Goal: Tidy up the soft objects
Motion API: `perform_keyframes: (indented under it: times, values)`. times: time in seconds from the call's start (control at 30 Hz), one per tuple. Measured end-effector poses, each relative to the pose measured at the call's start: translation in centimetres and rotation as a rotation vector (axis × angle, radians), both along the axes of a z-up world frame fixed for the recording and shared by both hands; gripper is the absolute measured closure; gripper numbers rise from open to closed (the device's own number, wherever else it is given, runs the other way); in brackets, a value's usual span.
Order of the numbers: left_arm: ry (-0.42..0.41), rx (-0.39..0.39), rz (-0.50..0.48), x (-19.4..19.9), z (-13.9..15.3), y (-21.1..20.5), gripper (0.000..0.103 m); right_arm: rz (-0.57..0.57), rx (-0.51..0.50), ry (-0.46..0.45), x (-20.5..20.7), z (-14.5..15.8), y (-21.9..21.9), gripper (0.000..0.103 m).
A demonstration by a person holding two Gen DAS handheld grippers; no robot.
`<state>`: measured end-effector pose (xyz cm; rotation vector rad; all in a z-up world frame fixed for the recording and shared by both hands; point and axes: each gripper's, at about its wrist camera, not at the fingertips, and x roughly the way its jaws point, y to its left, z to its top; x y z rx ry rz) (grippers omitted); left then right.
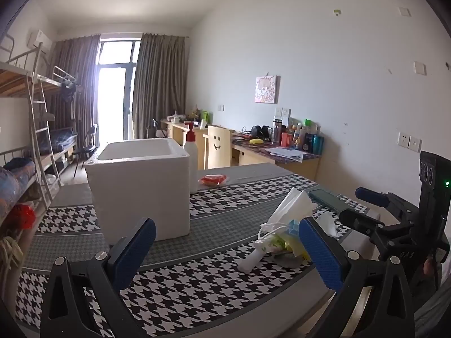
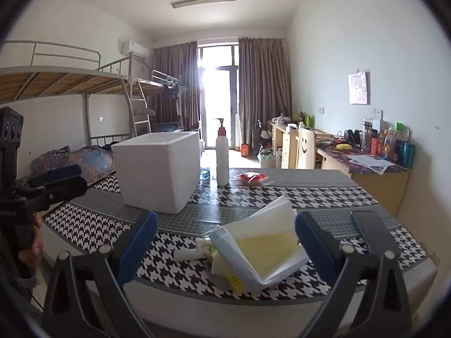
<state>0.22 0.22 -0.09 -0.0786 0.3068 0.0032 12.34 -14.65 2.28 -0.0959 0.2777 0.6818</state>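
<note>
The face masks [image 2: 259, 250] lie in a loose pile at the near edge of the table [image 2: 324, 194], right of the white foam box [image 2: 157, 171]. Your right gripper [image 2: 225, 242] and left gripper [image 1: 225, 250] both gape, holding nothing. Come in low, pinch one mask only, then lift clear of the phone [image 2: 372, 228].

Both grippers [image 1: 227, 246] [image 2: 227, 238] wide apart, empty
</note>
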Motion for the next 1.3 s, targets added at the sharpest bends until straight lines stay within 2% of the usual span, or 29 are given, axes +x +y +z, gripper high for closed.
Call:
perform_keyframes:
  times: [1.3]
  values:
    - [0.006, 0.006, 0.019, 0.71, 0.00, -0.13, 0.001, -0.024, 0.005, 0.009, 0.89, 0.28, -0.61, 0.004]
